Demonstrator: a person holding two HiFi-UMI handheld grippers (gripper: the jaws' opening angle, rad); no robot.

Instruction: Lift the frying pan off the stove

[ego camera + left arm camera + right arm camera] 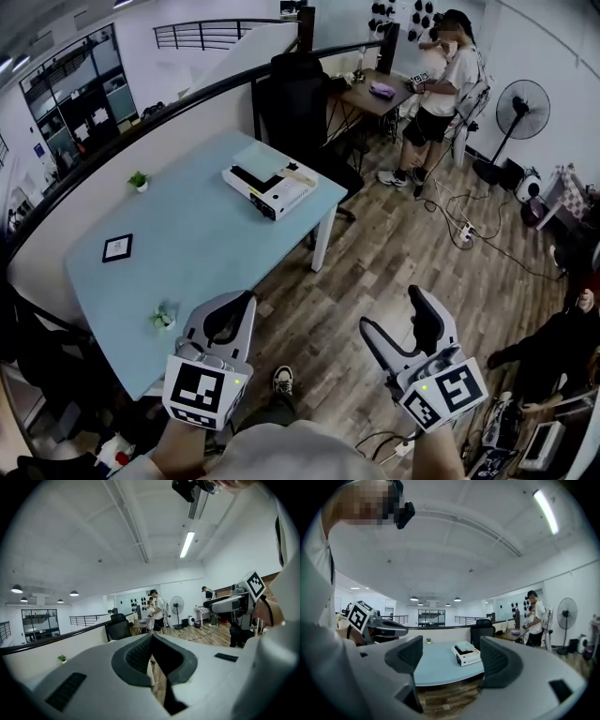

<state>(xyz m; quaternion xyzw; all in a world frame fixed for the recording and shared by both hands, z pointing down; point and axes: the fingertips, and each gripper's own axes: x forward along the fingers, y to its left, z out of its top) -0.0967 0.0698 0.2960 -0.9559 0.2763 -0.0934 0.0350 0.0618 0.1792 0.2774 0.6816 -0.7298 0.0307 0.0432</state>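
Note:
No frying pan shows in any view. A white box-shaped appliance with a black patch lies at the far right corner of the light blue table; I cannot tell whether it is the stove. Both grippers hang near the person's body, well short of it. My left gripper is over the table's near edge, its pads together with nothing between them. Over the wood floor, my right gripper has its jaws wide apart and empty.
Two small potted plants and a black-framed card sit on the table. Behind it stand a black office chair, a person at a desk and a floor fan. Cables cross the floor.

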